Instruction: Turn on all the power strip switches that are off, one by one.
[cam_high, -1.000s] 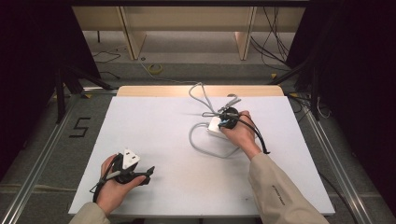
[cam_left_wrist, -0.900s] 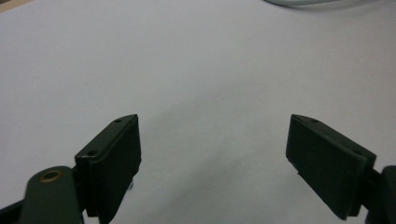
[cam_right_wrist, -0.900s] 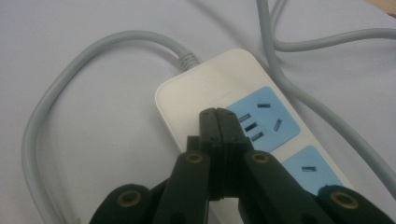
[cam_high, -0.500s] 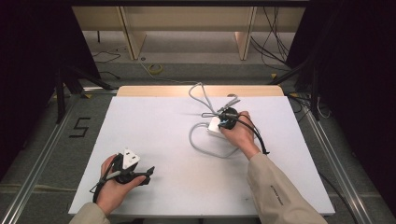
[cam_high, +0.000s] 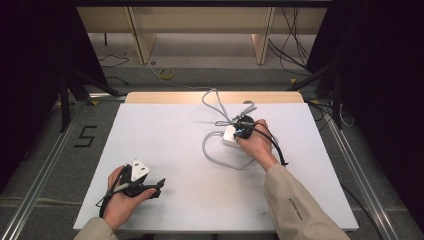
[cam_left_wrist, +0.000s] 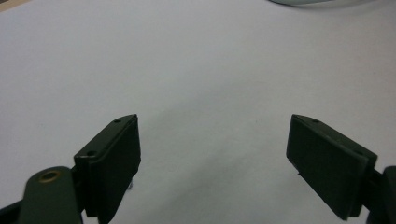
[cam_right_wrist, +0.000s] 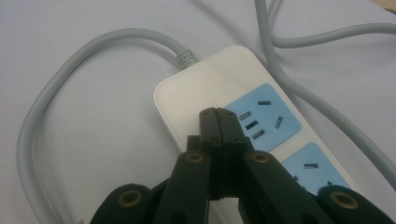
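High view: white table (cam_high: 165, 150) with a wooden strip along the far edge. Left gripper (cam_high: 159, 182) down at 7 o'clock near the front edge, held in the left hand (cam_high: 122, 197), grey plate on top, black jaws pointing toward 3 o'clock over bare table. Right gripper (cam_high: 240, 131) up at about 1 o'clock from the table's middle, held in the right hand (cam_high: 257, 145), resting over a white power strip (cam_high: 230, 137). Grey cord (cam_high: 220, 160) looping from the strip toward 6 o'clock and back, another stretch running off toward 12 o'clock past the wooden strip.

Left gripper view: both black jaws spread wide apart, one at 8 o'clock, one at 4 o'clock, nothing between them but plain white table (cam_left_wrist: 201, 70). A sliver of grey cord (cam_left_wrist: 317, 2) at 1 o'clock along the top edge.

Right gripper view: right gripper (cam_right_wrist: 218, 114) with jaws pressed flat together, holding nothing, tips just over or on the strip's white top; contact impossible to tell. Power strip (cam_right_wrist: 205, 88) white, rounded corners, lying slanted from 11 o'clock to 5 o'clock, with two light-blue socket panels, the nearer to the tips at 3 o'clock of them, slots dark. Thick grey cord (cam_right_wrist: 70, 74) leaving the strip's end at 11 o'clock through a ribbed collar, curving round to 8 o'clock; more cord crossing at 2 o'clock.
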